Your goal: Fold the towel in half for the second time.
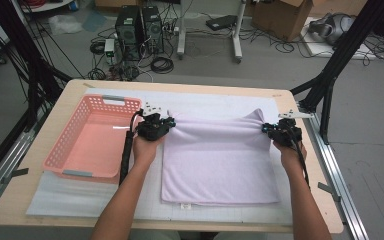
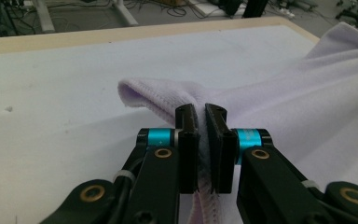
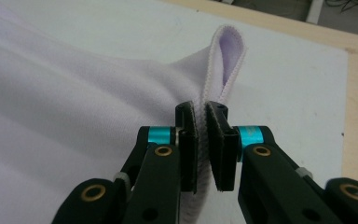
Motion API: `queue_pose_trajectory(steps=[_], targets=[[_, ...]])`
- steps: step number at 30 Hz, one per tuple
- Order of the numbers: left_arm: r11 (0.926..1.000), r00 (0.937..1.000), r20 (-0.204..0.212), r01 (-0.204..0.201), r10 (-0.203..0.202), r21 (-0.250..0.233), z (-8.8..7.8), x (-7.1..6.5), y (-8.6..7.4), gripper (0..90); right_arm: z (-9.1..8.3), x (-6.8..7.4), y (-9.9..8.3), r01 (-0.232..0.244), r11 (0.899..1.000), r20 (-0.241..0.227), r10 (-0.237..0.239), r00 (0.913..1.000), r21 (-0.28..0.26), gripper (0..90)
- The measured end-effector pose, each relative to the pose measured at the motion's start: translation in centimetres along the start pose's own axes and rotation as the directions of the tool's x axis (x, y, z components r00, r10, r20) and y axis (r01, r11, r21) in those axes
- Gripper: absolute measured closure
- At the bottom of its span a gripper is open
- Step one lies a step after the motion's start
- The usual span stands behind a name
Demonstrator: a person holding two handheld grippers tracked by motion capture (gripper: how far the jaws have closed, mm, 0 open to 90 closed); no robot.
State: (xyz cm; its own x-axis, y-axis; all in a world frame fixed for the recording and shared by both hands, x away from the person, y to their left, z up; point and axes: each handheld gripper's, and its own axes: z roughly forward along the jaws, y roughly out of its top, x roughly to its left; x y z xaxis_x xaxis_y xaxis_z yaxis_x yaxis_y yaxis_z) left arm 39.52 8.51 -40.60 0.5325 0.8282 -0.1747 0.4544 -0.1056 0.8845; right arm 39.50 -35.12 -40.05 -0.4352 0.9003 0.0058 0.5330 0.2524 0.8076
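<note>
While the soft lilac cloth towel (image 1: 220, 160) lies spread on the white-covered wooden desk (image 1: 40, 200), the left tongs (image 1: 167, 123) and right tongs (image 1: 266, 128) each pinch a far corner.

Lilac towel (image 1: 217, 162), soft terry with a stitched hem, spread mostly flat on the bench's white mat right of center. Far edge pulled taut, both far corners bunched and lifted, folds running between them. Near edge lies flat, small tag at the hem.
</note>
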Motion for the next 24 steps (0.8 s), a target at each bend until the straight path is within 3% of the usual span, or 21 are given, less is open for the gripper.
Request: queue_pose_trajectory(steps=[5,6,10,16,17,19,24], targets=[[0.9998,0.9997,0.018,0.017,-0.017,0.009,-1.1,-0.3,-1.0,83.6,-1.2,0.5,-0.7,0.03,0.999,-0.017,-0.03,0.9994,-0.019,82.6],[0.9996,0.9998,0.02,0.004,-0.004,0.027,-1.3,-0.5,-1.1,83.6,-1.6,0.6,-1.2,0.024,0.999,-0.025,-0.025,0.9994,-0.025,82.5],[0.9998,0.999,0.04,-0.019,0.019,0.006,-2.5,-1.5,-2.0,83.6,-2.4,1.1,-2.4,0.03,0.999,-0.035,-0.031,0.9989,-0.023,82.5],[0.9996,0.9974,0.068,-0.024,0.023,0.016,-3.5,-2.1,-3.3,83.6,-3.9,1.5,-4.6,0.013,0.999,-0.06,-0.015,0.9981,-0.041,82.4],[0.9971,0.9958,0.061,-0.07,0.068,0.032,-3.8,-2.6,-3.9,83.5,-4.0,1.7,-5.0,0.01,0.999,-0.064,-0.013,0.9978,-0.04,82.4],[0.9947,0.9935,0.07,-0.093,0.09,0.043,-4.0,-3.0,-4.6,83.4,-4.3,1.8,-5.7,0.004,0.999,-0.071,-0.006,0.9975,-0.041,82.4],[0.9954,0.994,0.081,-0.078,0.074,0.055,-4.1,-2.8,-6.0,83.3,-4.7,2.1,-6.7,-0.008,1.0,-0.084,0.006,0.9965,-0.028,82.1]])
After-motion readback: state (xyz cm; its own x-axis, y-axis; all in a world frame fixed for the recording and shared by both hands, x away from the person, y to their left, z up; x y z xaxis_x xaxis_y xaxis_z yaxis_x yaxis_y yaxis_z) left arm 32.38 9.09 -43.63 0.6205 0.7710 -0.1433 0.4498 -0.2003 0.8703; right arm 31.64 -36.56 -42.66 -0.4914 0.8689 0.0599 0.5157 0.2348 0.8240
